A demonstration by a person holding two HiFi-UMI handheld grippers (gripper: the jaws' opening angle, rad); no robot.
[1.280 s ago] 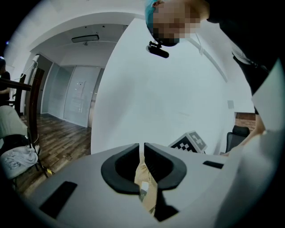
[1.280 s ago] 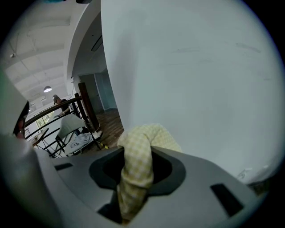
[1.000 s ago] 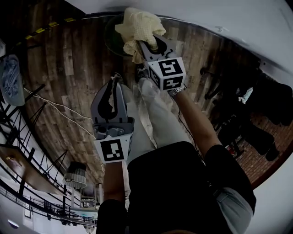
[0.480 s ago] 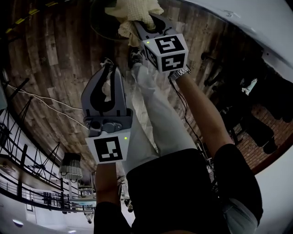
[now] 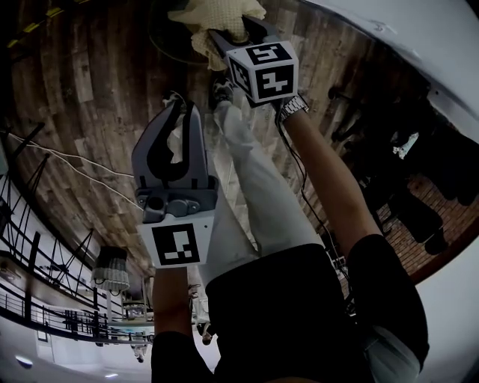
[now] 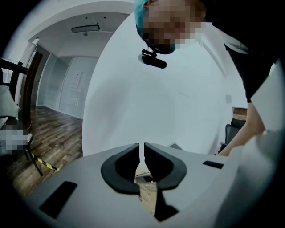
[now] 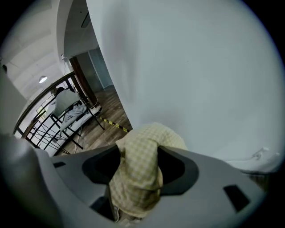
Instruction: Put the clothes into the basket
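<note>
My right gripper point(image 5: 238, 34) reaches toward the top of the head view, over a dark round basket point(image 5: 166, 46) on the floor. Its jaws have just been opening, and a yellow checked cloth point(image 5: 217, 15) still lies bunched between them. The right gripper view shows the same cloth point(image 7: 138, 173) filling the gap of the right gripper point(image 7: 139, 153) and hanging loosely over it. My left gripper point(image 5: 182, 107) is lower and to the left, with its jaws closed on a thin strip of pale cloth point(image 5: 177, 143). In the left gripper view the pale cloth point(image 6: 145, 189) shows behind the left gripper's point(image 6: 143, 149) nearly touching tips.
The floor is dark wood planks point(image 5: 90, 82) with white cables point(image 5: 75, 159) running across it. The person's light trouser leg point(image 5: 254, 187) and shoe point(image 5: 221, 90) are between the grippers. A metal rack point(image 5: 45, 247) stands at the left, dark chairs point(image 5: 419, 172) at the right, and a white wall point(image 5: 419, 37) at the top right.
Both grippers have sunk toward the floor. The right one has carried the yellow cloth over the basket, and its jaws stand wider. The left gripper has hardly moved in the last half second.
</note>
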